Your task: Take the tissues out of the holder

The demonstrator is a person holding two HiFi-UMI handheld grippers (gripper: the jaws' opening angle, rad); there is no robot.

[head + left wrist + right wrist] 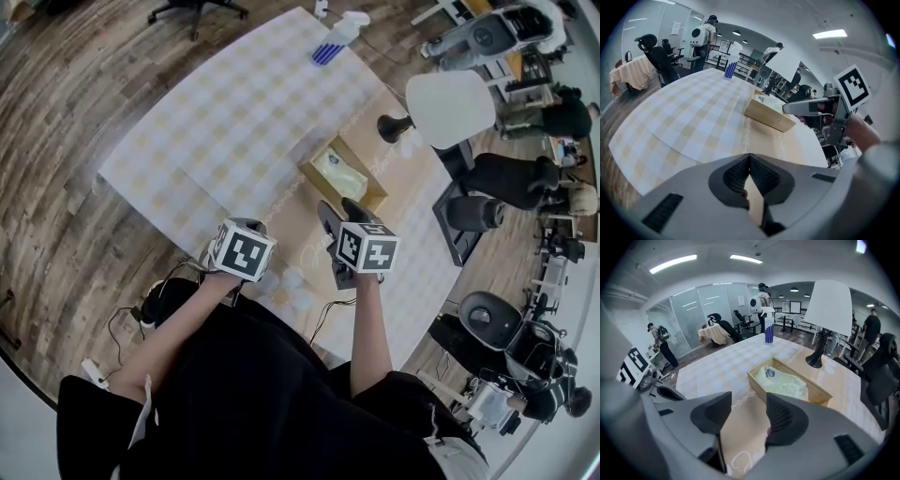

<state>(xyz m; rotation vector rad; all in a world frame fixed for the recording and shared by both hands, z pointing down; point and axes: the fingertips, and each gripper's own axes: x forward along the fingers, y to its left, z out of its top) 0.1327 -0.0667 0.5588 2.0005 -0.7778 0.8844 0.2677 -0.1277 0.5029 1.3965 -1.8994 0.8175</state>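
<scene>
The big table (216,131) fills most of the head view. The far part has a yellow & white check cloth. The near part is plain tan w/ thin white swirls.

Black office chairs (502,176) stand on the wood floor to the right of the table.

A lamp (448,108) w/ a big white shade & a black foot stands on the tan part, at the right side.

The wood holder (756,386) is a low open box. It sits on the tan part, right by the edge of the check cloth & near the lamp foot.

The R gripper (747,401) is held over the tan part, just in front of the holder. Its two fingers stand wide apart. There is no thing btwn them, only bare table shows in the gap. They do not touch the holder.

The L gripper (750,159) is at the near edge of the table, well apart from the holder. Its finger tips are pressed together & it has hold of nothing.

The tissues (783,380) lie flat inside the holder. It is a soft pale green pack w/ a round blue mark at one end.

A spray bottle (337,39) w/ blue stripes stands at the far end of the table.
</scene>
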